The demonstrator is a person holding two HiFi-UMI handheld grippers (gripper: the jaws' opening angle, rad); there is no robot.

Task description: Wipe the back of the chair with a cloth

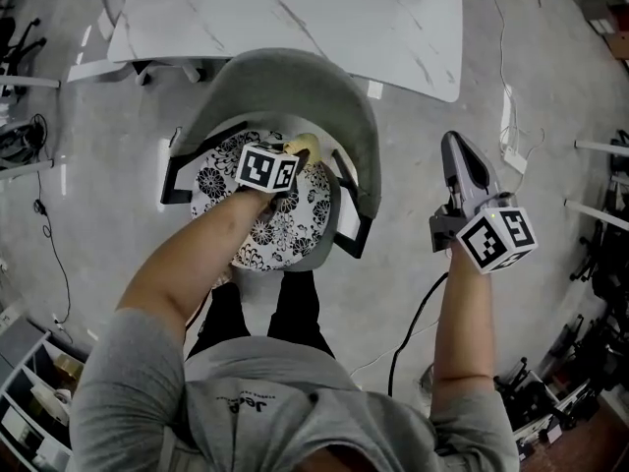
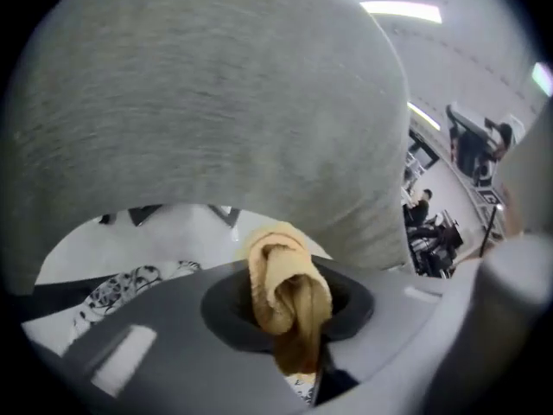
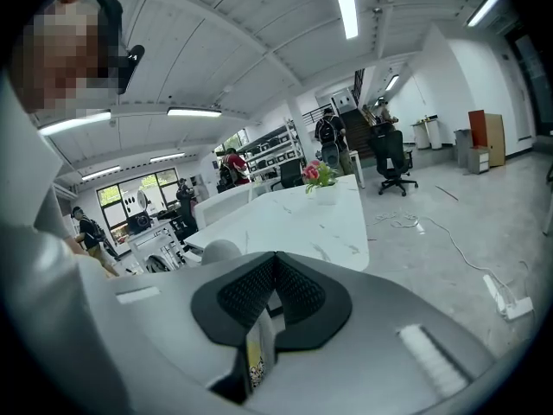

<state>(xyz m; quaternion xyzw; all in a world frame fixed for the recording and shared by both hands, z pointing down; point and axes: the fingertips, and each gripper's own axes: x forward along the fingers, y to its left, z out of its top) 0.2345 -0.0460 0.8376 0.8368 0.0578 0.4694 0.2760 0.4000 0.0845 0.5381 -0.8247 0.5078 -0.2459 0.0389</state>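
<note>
A grey curved chair back (image 1: 295, 96) arches over a seat with a black-and-white floral cushion (image 1: 270, 229). My left gripper (image 1: 300, 155) is over the seat, just inside the back, shut on a bunched tan cloth (image 1: 305, 147). In the left gripper view the cloth (image 2: 285, 296) sticks out between the jaws, close to the grey chair back (image 2: 207, 102) that fills the view. My right gripper (image 1: 464, 170) is held off to the chair's right above the floor, shut with nothing in it; its ribbed pads (image 3: 298, 292) meet in the right gripper view.
A white marble-look table (image 1: 295, 18) stands just beyond the chair. Black armrests (image 1: 356, 229) flank the seat. Cables (image 1: 418, 318) and a power strip (image 1: 513, 160) lie on the grey floor. Shelving and gear line both sides. People and office chairs stand far off.
</note>
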